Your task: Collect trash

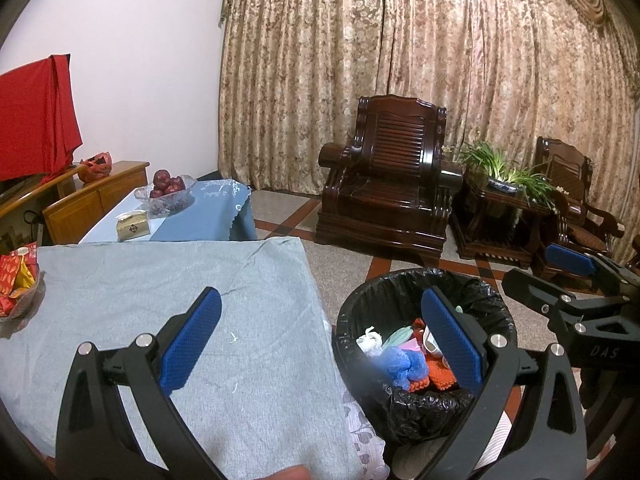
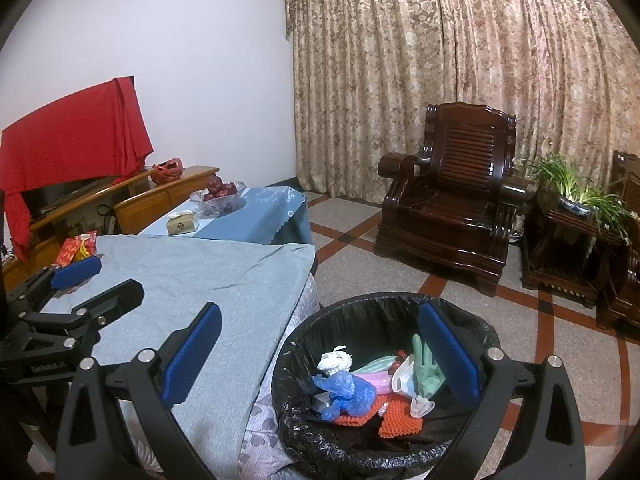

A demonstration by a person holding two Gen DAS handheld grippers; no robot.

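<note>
Both grippers hang released and empty, the left gripper (image 1: 320,336) straddling the table's right edge, the right gripper (image 2: 320,352) beside it over the bin (image 2: 292,364). The grey cloth (image 1: 160,304), soft and faintly creased, lies bare; open tiled floor (image 2: 400,276) stretches to 1 carved armchair (image 2: 452,200). Trash sits inside the crinkly black liner (blue bag (image 2: 344,394), white wad (image 2: 335,360), green glove (image 2: 426,368), orange knit (image 2: 400,420)).

One trash bin (image 2: 384,452); two armchairs (image 1: 390,196); two tongs (image 1: 320,336).
</note>
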